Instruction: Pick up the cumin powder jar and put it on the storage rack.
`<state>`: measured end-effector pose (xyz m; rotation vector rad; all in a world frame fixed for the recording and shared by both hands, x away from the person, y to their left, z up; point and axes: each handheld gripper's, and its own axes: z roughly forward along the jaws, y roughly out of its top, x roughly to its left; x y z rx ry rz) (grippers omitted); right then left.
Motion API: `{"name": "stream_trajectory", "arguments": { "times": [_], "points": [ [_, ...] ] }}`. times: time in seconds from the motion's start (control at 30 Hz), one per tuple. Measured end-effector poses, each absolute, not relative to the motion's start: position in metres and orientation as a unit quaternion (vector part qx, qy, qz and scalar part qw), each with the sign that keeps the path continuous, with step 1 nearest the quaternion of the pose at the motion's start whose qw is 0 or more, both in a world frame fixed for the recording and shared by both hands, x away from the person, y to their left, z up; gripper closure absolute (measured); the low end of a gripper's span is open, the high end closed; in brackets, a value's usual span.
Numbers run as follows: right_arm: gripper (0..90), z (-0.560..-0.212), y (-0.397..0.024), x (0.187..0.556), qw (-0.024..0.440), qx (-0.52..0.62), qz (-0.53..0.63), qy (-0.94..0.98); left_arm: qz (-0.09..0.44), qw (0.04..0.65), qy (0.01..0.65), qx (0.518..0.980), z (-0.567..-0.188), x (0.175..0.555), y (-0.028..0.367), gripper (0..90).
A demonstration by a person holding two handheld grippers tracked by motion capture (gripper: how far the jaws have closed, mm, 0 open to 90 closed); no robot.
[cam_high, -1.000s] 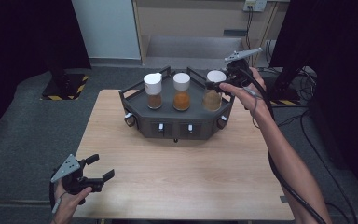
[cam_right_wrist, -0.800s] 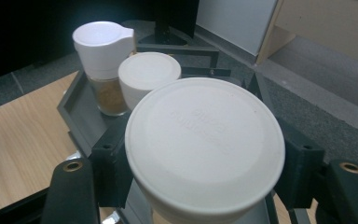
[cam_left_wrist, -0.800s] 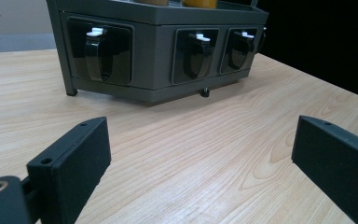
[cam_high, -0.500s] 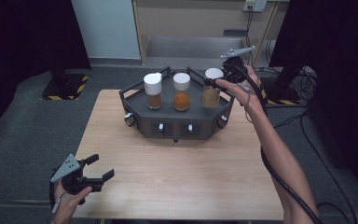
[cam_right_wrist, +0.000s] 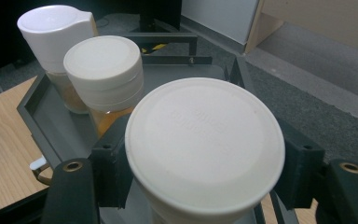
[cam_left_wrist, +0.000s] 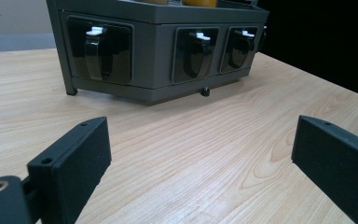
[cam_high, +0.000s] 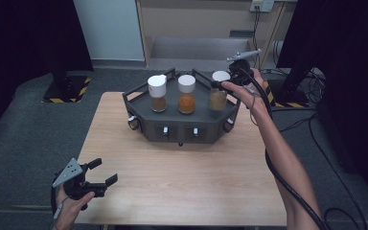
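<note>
— How much open room is left on the counter?

— A dark six-sided tray is set against the far edge, just right of the middle. The near half of the counter is bare wood from the tray's front wall to the near edge. Grey floor is seen past the left and right edges.

— What is held by the right claw?

— The rightmost jar, with a white cap and pale brown contents, is gripped at its cap. It stands at the tray's right end; whether its base touches the tray floor cannot be told. In the right gripper view the jaws are seen pressed against both sides of the cap.

— And the left claw?

— It is held low at the near left corner of the counter, its jaws spread wide with nothing between them. It is well apart from the tray.

— What is shown in one view and not another?

— In the left gripper view three black knobs with white marks are seen recessed in the tray's front wall, with a small black foot beneath. In the right gripper view faint raised lettering is seen on the gripped cap, with the middle jar and the spouted jar lined up behind it. In the high view the amber contents of the middle jar and the darker brown of the spouted jar are seen.
</note>
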<state>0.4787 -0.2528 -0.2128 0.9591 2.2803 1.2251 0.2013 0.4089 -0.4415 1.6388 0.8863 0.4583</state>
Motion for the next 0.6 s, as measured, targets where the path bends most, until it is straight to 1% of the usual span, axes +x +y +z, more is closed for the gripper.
{"name": "stream_trajectory", "arguments": {
  "times": [0.6],
  "points": [
    [34.0,-0.224,-0.247,0.483,0.197,0.347,0.427,0.812,0.197,0.573,0.379,0.7,-0.441,0.201,0.409,3.7]
  ]
}}
